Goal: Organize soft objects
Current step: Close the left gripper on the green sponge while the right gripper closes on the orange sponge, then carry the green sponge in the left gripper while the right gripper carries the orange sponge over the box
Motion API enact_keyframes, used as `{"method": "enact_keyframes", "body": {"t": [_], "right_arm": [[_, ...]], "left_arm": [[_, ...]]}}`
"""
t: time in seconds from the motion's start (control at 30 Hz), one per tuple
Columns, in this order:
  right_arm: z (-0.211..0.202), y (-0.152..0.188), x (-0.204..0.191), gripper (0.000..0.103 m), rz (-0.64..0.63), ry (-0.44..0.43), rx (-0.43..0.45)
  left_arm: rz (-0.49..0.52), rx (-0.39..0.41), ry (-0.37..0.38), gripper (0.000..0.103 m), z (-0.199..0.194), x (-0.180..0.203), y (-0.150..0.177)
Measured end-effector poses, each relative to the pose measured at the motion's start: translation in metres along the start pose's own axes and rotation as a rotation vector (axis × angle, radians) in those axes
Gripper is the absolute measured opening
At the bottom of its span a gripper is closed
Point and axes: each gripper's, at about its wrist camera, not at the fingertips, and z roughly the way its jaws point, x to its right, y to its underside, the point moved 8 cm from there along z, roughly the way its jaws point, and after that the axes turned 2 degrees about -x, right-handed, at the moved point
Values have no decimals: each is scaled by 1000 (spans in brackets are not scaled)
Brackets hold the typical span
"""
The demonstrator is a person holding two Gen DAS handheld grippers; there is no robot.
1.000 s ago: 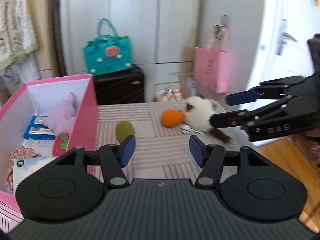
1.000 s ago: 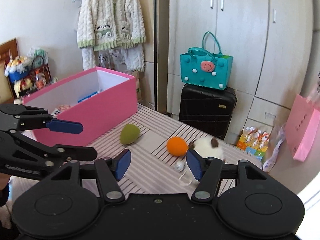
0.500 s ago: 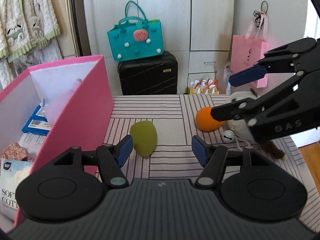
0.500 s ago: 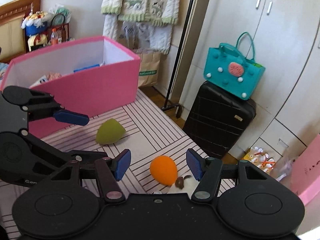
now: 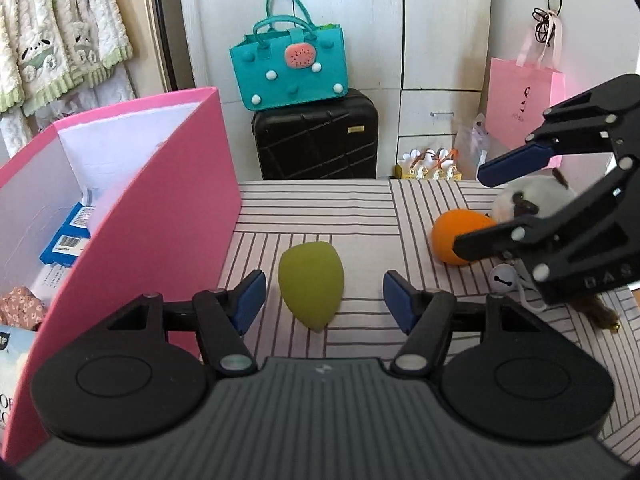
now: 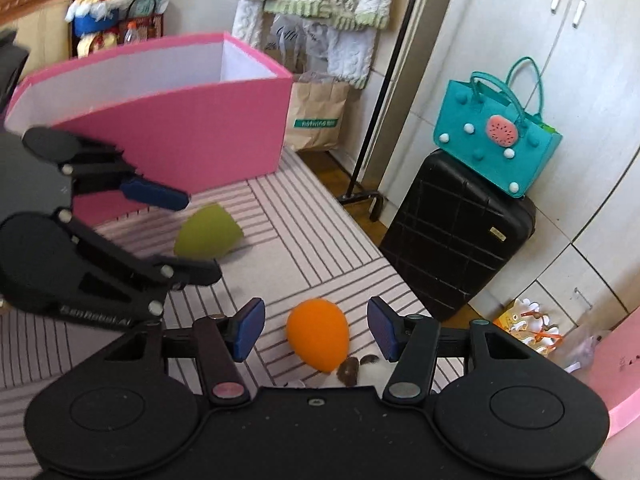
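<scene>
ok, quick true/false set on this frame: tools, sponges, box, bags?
1. The green sponge lies between the left tool's fingers, untouched. True.
2. The right tool is clamped on the orange sponge. False: its jaws are closing, with gaps on both sides.
3. The pink box is empty. False: packets and a floral cloth lie inside.
4. The teal bag sits on the black suitcase. True.
5. The plush toy is in the box. False: it lies on the striped cloth beside the orange sponge.
</scene>
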Motion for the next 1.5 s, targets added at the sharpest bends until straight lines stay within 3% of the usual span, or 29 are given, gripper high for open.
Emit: {"method": "enact_keyframes", "body": {"t": [0.2,0.3,0.4,0.47,0.57,0.73,0.97,1.2,1.33,1.5], "right_arm": [[14,1,-1,61,-3,-10,-42],[23,3,-2,61,-34,37,-75],[26,4,-4,53,-49,73,-81],[26,4,-8,43,-51,56,-76],[25,3,-9,42,-51,78,-64],[19,1,-9,41,27,71,-22],[9,3,-16,41,112,61,-30],[-21,21,-15,42,267,139,-31],[-43,32,-18,42,395,90,22],[-59,39,-30,42,462,70,61]], "left_arm": [[-35,-42,12,62,12,-6,2],[-46,-52,15,59,16,-6,5],[-57,-61,21,33,19,-5,9],[-45,-56,24,32,20,-5,10],[-34,-44,29,30,19,-5,10],[-46,-44,75,30,16,-3,12],[-57,-50,129,30,10,2,15],[-20,-32,163,30,-9,11,19],[-2,-6,206,30,-34,18,20],[11,-13,262,30,-53,24,26]]}}
